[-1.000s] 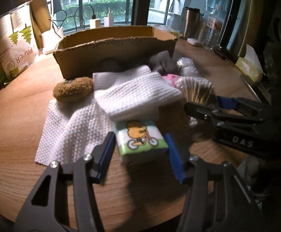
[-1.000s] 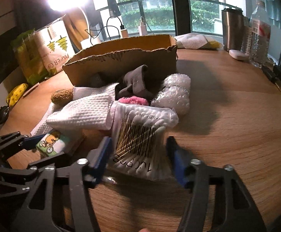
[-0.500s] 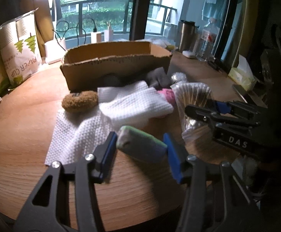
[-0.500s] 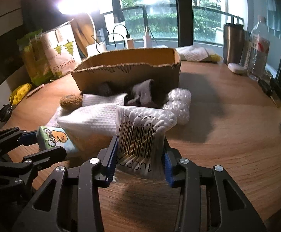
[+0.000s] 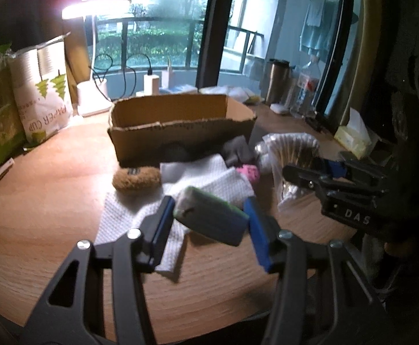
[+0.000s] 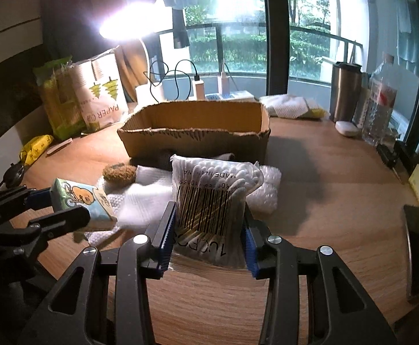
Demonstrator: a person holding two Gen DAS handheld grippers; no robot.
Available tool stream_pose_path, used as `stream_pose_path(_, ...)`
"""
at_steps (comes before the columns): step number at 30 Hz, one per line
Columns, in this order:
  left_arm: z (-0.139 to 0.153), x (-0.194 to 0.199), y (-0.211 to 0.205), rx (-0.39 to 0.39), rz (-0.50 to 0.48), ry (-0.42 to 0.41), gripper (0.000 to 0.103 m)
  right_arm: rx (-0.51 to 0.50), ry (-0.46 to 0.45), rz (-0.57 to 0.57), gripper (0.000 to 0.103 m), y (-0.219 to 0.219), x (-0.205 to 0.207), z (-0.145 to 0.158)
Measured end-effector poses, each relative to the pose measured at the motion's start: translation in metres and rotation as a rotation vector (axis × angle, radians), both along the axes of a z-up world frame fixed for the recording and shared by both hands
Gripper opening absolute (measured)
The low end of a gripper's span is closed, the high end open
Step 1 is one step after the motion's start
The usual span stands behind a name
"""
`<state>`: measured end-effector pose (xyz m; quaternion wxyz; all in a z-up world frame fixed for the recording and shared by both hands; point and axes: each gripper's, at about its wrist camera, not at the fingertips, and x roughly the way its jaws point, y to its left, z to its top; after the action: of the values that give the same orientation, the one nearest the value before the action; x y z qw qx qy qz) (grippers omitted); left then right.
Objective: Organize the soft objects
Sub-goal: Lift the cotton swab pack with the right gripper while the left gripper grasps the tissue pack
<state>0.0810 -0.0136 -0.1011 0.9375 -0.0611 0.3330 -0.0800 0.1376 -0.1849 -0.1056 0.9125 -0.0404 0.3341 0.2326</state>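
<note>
Left wrist view first: the left gripper (image 5: 208, 220) has its blue fingers (image 5: 161, 224) clamped on a tissue pack (image 5: 211, 220), held tilted and clear of the tabletop (image 5: 42, 201), green edge up. Right wrist view now: the right gripper (image 6: 209, 234) has its fingers (image 6: 167, 231) pressed against both sides of a bag of cotton swabs (image 6: 213, 201), barcode facing the camera, its bottom just at the wood. From that side the tissue pack (image 6: 80, 199) shows its cartoon cyclist, pinched in the left gripper (image 6: 41, 207) at the left edge. Just past the fingers, white paper towels (image 5: 206, 184) sprawl across the tabletop, a brown fuzzy pad (image 5: 136, 179) touching their far left edge, something pink (image 5: 249, 172) peeking beside them. Bubble wrap (image 6: 267, 189) sits just right of the swabs. Behind the pile stands an open cardboard box (image 6: 195, 135), dark cloth (image 5: 236, 149) heaped against its front wall. Farther back: a paper-cup sleeve (image 6: 103, 100) on the left, a steel tumbler (image 6: 346, 90) and water bottle (image 6: 379, 106) on the right.
</note>
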Motion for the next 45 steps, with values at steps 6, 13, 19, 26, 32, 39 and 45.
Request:
stream_pose_path(6, 0.015, 0.002, 0.009, -0.016, 0.009, -0.042, 0.051, 0.001, -0.016, -0.007, 0.043, 0.000, 0.004, 0.011)
stream_pose_path(13, 0.034, 0.014, 0.014, -0.013, 0.013, -0.094, 0.051, 0.005, -0.038, -0.015, 0.043, -0.003, 0.017, 0.023)
stream_pose_path(19, 0.046, 0.032, 0.014, -0.011, 0.017, -0.126, 0.051, 0.011, -0.059, -0.018, 0.043, -0.006, 0.033, 0.032)
stream_pose_path(26, 0.056, 0.055, 0.012, -0.008, 0.016, -0.153, 0.051, 0.018, -0.073, -0.017, 0.043, -0.007, 0.053, 0.039)
stream_pose_path(32, 0.060, 0.076, 0.012, -0.005, 0.022, -0.171, 0.051, 0.021, -0.087, -0.007, 0.043, -0.007, 0.073, 0.045)
stream_pose_path(39, 0.066, 0.103, 0.010, -0.009, 0.022, -0.202, 0.051, 0.025, -0.094, 0.010, 0.043, -0.005, 0.094, 0.046)
stream_pose_path(45, 0.067, 0.122, 0.005, -0.011, 0.024, -0.217, 0.051, 0.038, -0.091, 0.021, 0.043, -0.005, 0.112, 0.044)
